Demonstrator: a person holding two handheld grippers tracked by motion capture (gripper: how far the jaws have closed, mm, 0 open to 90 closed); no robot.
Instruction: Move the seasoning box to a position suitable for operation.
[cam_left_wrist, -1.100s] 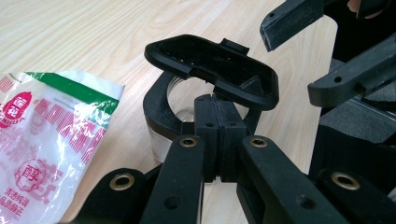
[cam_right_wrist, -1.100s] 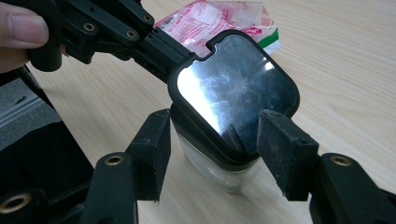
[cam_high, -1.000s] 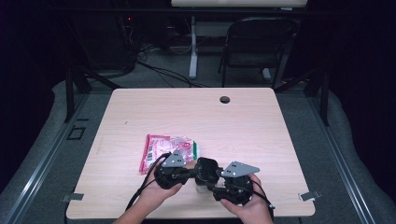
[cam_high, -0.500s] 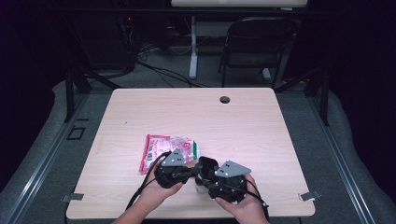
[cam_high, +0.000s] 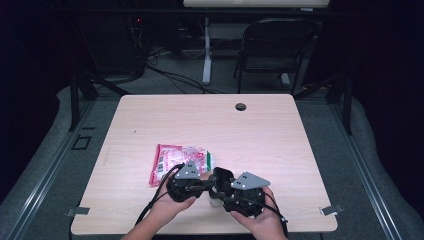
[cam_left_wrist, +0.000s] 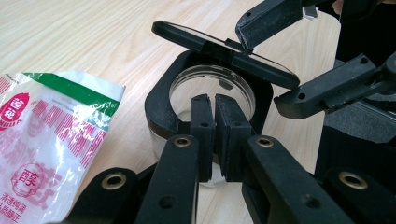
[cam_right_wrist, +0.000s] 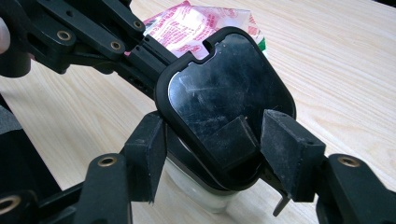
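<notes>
At the lower centre of the high view, the left gripper (cam_left_wrist: 214, 140) is pinching the black collar of a clear jar (cam_left_wrist: 212, 95) with jaws nearly together. The right gripper (cam_right_wrist: 210, 154), jaws wide, is straddling the raised hinged lid (cam_right_wrist: 224, 102). The jar is looking rigid, light and slippery, so the collar is likely offering safer purchase than the glossy lid; a soft snack packet (cam_high: 177, 159) is lying just beside it.

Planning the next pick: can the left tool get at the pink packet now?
Probably not yet: the left tool is shut on the rim of the jar. The packet lies uncovered right beside it, so releasing should free the way.
</notes>
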